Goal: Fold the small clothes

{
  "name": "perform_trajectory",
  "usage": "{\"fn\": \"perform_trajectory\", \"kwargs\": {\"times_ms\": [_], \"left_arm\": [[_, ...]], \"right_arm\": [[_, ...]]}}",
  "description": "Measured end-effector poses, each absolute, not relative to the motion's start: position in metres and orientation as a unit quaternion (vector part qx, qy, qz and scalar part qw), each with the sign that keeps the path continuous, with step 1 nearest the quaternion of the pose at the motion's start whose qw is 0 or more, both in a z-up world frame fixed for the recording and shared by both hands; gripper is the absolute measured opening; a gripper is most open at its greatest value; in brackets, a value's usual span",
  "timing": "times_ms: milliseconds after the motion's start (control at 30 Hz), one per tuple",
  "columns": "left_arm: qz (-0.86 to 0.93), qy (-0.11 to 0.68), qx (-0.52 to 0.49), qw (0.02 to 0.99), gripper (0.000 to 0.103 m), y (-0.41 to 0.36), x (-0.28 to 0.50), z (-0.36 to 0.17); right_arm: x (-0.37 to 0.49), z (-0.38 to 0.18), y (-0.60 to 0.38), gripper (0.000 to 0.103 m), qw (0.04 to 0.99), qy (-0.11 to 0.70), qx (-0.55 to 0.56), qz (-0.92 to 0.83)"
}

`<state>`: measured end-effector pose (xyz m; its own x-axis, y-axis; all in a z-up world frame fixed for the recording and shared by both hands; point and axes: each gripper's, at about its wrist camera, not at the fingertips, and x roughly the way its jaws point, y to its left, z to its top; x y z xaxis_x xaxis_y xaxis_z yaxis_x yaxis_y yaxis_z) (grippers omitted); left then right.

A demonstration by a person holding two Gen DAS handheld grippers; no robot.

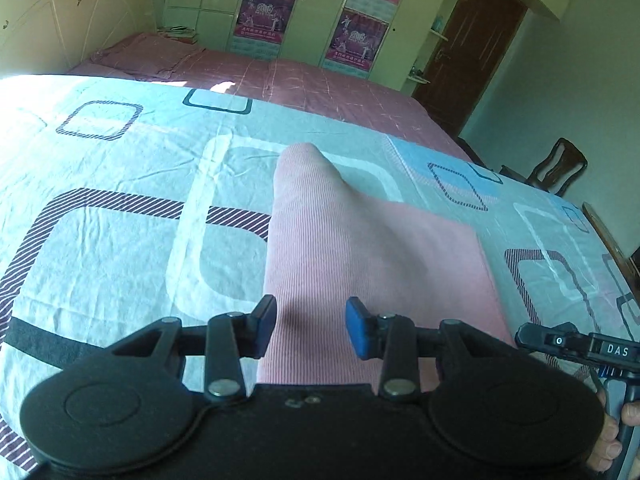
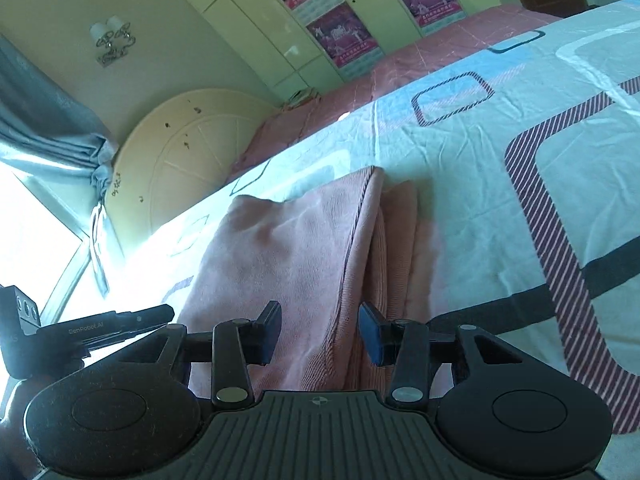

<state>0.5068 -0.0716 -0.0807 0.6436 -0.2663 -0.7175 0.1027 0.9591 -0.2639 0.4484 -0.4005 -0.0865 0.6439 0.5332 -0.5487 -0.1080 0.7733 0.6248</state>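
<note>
A pink ribbed garment [image 1: 360, 248] lies folded in layers on the patterned bed sheet [image 1: 120, 184]. In the left wrist view it runs away from me as a long strip. My left gripper [image 1: 311, 326] is open, its jaws apart just above the garment's near end, holding nothing. In the right wrist view the garment [image 2: 288, 256] shows stacked folds with an edge seam. My right gripper [image 2: 320, 334] is open over the garment's near end, empty. The right gripper's body also shows at the right edge of the left wrist view [image 1: 576, 346].
A pink quilt [image 1: 280, 80] covers the far half of the bed. A cream headboard [image 2: 180, 160] stands at the bed's end, with a curtain and bright window [image 2: 40, 216] beside it. A wardrobe with posters [image 1: 264, 12], a brown door [image 1: 472, 48] and a wooden chair [image 1: 556, 168] stand beyond.
</note>
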Motion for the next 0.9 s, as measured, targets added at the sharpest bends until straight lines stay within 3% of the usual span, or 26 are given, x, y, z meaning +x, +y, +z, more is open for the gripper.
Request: {"fn": "perform_trajectory", "kwargs": {"times_ms": [367, 400, 467, 567, 600, 633, 767, 900], "left_arm": [[-0.142, 0.406, -0.108, 0.896, 0.038, -0.045, 0.515, -0.100], [-0.148, 0.407, -0.109, 0.895, 0.038, -0.043, 0.518, -0.101], [-0.162, 0.413, -0.109, 0.890, 0.038, -0.041, 0.525, -0.104], [-0.176, 0.404, -0.106, 0.891, 0.032, -0.044, 0.530, -0.099], [-0.185, 0.397, -0.104, 0.893, 0.023, -0.047, 0.531, -0.095], [-0.194, 0.395, -0.099, 0.893, 0.020, -0.051, 0.532, -0.093], [-0.183, 0.429, -0.006, 0.884, 0.025, -0.079, 0.542, -0.107], [-0.188, 0.413, 0.016, 0.891, 0.029, -0.077, 0.546, -0.091]], "right_arm": [[0.478, -0.100, -0.371, 0.043, 0.861, 0.429, 0.223, 0.156], [0.479, -0.099, -0.366, 0.038, 0.865, 0.432, 0.206, 0.150], [0.482, -0.094, -0.353, 0.010, 0.874, 0.432, 0.171, 0.142], [0.471, -0.074, -0.344, 0.008, 0.896, 0.406, 0.124, 0.129], [0.465, -0.065, -0.344, 0.008, 0.903, 0.395, 0.114, 0.125], [0.460, -0.059, -0.347, 0.008, 0.905, 0.392, 0.113, 0.124], [0.462, -0.094, -0.351, 0.008, 0.885, 0.441, 0.109, 0.100], [0.462, -0.093, -0.359, 0.009, 0.892, 0.419, 0.149, 0.081]]}}
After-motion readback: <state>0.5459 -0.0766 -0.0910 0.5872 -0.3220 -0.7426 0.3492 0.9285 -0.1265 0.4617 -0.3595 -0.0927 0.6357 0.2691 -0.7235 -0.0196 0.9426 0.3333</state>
